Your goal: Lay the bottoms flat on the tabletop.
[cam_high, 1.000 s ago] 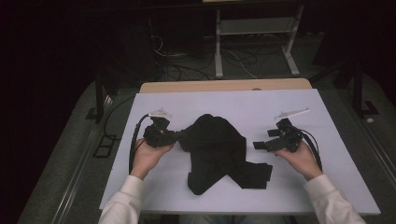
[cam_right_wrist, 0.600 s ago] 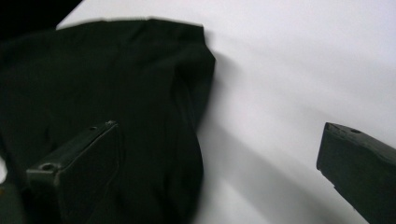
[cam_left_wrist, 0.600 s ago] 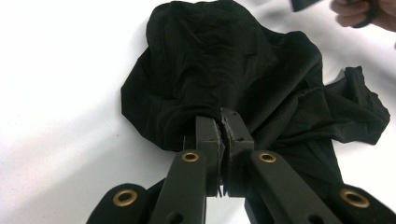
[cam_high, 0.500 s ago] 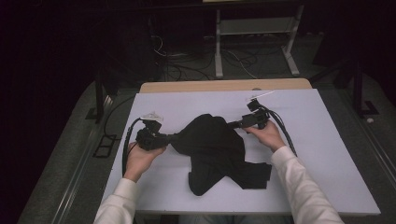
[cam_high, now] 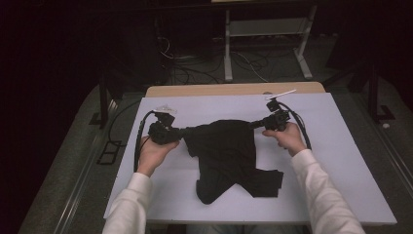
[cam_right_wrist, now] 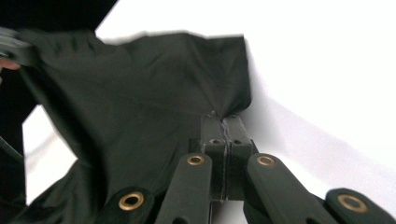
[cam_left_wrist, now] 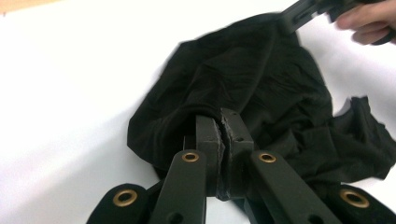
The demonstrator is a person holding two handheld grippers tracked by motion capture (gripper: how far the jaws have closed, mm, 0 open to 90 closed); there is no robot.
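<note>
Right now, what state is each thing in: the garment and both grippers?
black garment: rumpled on the table, top edge stretched between the grippers.
left gripper: shut on the garment's edge.
right gripper: jaws just closed, pinching the opposite corner.
white table cover: flat.

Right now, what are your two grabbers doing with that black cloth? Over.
Left gripper shut on black cloth. Right gripper just closed on its other top corner. Cloth stretched between them over white table. Nothing in the way.

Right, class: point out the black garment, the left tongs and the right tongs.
black garment (cam_high: pixel 224 146), high view, middle of the cloth.
left tongs (cam_left_wrist: pixel 223 122), left gripper view, tips shut on the cloth.
right tongs (cam_right_wrist: pixel 223 122), right gripper view, tips shut on the cloth's edge.
</note>
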